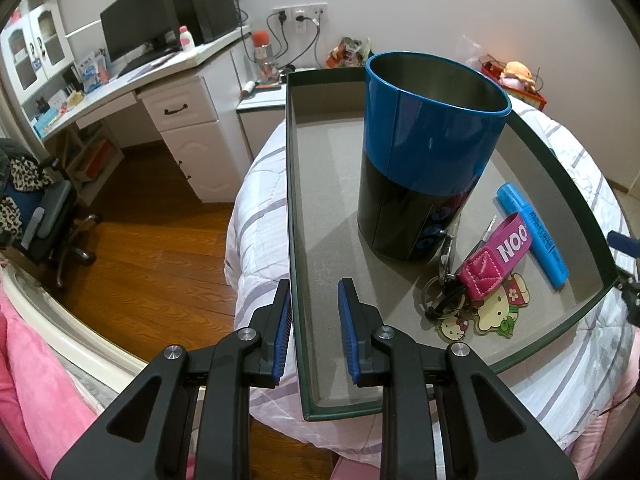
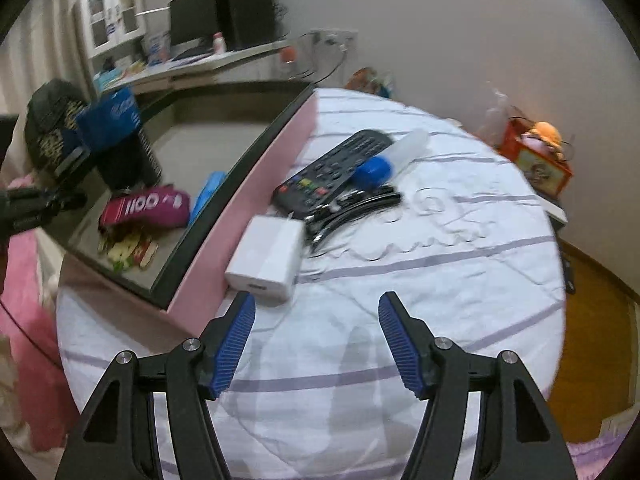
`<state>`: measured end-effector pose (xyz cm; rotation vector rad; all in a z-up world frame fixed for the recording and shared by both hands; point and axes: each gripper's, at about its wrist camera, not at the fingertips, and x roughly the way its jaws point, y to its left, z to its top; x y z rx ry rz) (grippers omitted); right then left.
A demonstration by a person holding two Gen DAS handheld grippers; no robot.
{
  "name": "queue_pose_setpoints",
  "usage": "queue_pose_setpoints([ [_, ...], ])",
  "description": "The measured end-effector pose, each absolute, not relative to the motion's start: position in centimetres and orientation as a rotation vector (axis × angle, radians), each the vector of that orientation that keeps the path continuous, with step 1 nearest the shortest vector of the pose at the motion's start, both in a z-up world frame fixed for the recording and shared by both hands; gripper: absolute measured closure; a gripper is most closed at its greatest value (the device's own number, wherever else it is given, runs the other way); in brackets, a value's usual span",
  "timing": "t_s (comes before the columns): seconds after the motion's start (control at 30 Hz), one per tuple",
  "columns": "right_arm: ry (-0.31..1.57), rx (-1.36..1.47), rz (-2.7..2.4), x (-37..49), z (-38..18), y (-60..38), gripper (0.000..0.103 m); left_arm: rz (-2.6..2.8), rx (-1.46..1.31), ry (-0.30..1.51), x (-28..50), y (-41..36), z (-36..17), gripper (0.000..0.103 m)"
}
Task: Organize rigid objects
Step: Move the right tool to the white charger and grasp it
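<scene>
A shallow box [image 1: 294, 208] with a dark rim and grey floor lies on the bed. In it stand a blue-and-black tin [image 1: 428, 152], a blue highlighter [image 1: 532, 232] and a pink key strap [image 1: 496, 256] with keys and cartoon charms. My left gripper [image 1: 314, 320] straddles the box's left wall and is shut on it. In the right wrist view the box shows a pink outer side [image 2: 240, 216]. Beside it on the sheet lie a white charger [image 2: 268, 260], a black remote [image 2: 332, 172], a blue-capped tube [image 2: 384, 160] and a black curved clip [image 2: 360, 204]. My right gripper [image 2: 316, 320] hangs open over the sheet, empty, just short of the charger.
An orange box [image 2: 536, 160] with a plush toy sits past the bed's far right edge. A white desk [image 1: 180, 80] with a monitor and an office chair [image 1: 44, 216] stand left over wooden floor. Pink bedding [image 1: 36, 380] lies at the near left.
</scene>
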<state>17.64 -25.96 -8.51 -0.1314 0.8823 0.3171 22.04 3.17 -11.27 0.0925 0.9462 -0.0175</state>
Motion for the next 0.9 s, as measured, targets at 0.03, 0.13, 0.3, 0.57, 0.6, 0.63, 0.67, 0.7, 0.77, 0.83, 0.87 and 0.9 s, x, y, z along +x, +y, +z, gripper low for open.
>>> queue_pose_setpoints([
  [0.03,0.886,-0.134,0.332,17.8,-8.7,-25.7,0.037,-0.017,0.094,0.947,22.0,3.2,-11.3,0.081],
  [0.13,0.897,-0.146,0.369,18.4,-9.3,-25.3,0.037,-0.015,0.097,0.947,22.0,3.0,-11.2,0.082],
  [0.3,0.896,-0.142,0.357,19.4,-9.7,-25.5,0.037,-0.015,0.099,0.948,21.9,3.0,-11.2,0.082],
  [0.57,0.873,-0.037,0.246,20.1,-9.6,-28.8,0.036,-0.016,0.099,0.948,21.9,2.9,-11.2,0.082],
  [0.6,0.870,-0.033,0.269,20.0,-9.4,-28.8,0.036,-0.016,0.099,0.948,21.9,2.9,-11.2,0.082],
  [0.63,0.866,-0.037,0.297,19.7,-9.3,-28.6,0.036,-0.015,0.099,0.948,21.9,2.9,-11.2,0.082],
  [0.67,0.862,-0.048,0.315,19.5,-9.1,-28.2,0.036,-0.015,0.099,0.948,21.9,2.9,-11.2,0.082],
  [0.7,0.861,-0.070,0.339,19.3,-9.0,-27.6,0.036,-0.015,0.099,0.948,21.9,2.9,-11.2,0.082],
  [0.77,0.854,-0.103,0.370,19.2,-8.9,-26.7,0.036,-0.015,0.099,0.947,21.9,2.9,-11.2,0.082],
  [0.83,0.859,-0.129,0.391,19.6,-9.2,-26.0,0.036,-0.016,0.099,0.948,21.9,2.9,-11.2,0.082],
  [0.87,0.859,-0.142,0.400,19.8,-9.3,-25.5,0.036,-0.016,0.100,0.948,21.9,2.9,-11.2,0.081],
  [0.9,0.857,-0.147,0.411,20.1,-9.6,-25.3,0.036,-0.016,0.100,0.948,21.9,2.9,-11.2,0.082],
])
